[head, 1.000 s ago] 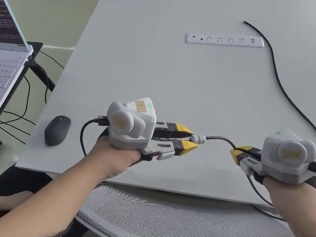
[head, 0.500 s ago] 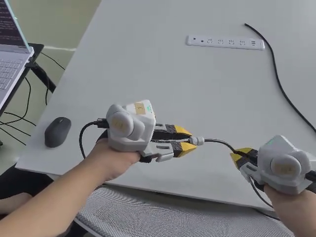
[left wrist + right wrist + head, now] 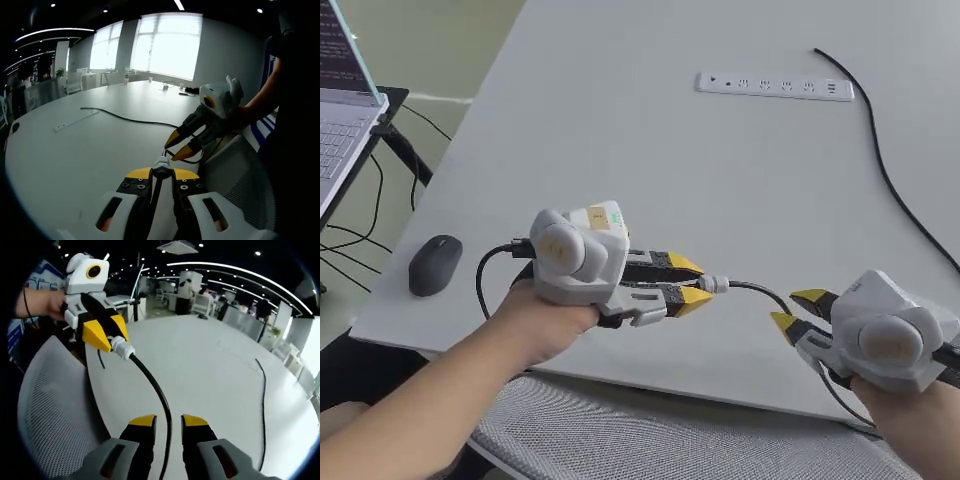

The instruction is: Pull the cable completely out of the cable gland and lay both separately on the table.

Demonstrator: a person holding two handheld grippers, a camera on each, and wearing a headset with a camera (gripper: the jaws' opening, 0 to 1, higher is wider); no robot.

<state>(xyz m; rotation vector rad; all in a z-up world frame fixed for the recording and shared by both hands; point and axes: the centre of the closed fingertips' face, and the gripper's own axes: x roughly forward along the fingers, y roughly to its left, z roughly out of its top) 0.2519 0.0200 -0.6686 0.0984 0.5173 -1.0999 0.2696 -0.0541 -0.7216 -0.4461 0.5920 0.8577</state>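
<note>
Above the near edge of the white bench (image 3: 620, 150), the right claw (image 3: 792, 307) stands narrowly parted around the black cable (image 3: 760, 291), which runs loose between its jaws from the small pale cable gland (image 3: 717, 285) clamped in the left claw (image 3: 703, 283).

No text, brand, number or sign is legible. The laptop screen (image 3: 335, 50), at the left edge of the head view, carries lines of light text on a dark ground. The characters are too small to read. A small yellow sticker (image 3: 604, 215) sits on top of the housing of the left claw (image 3: 700, 281). Any print on it is too blurred to make out.
</note>
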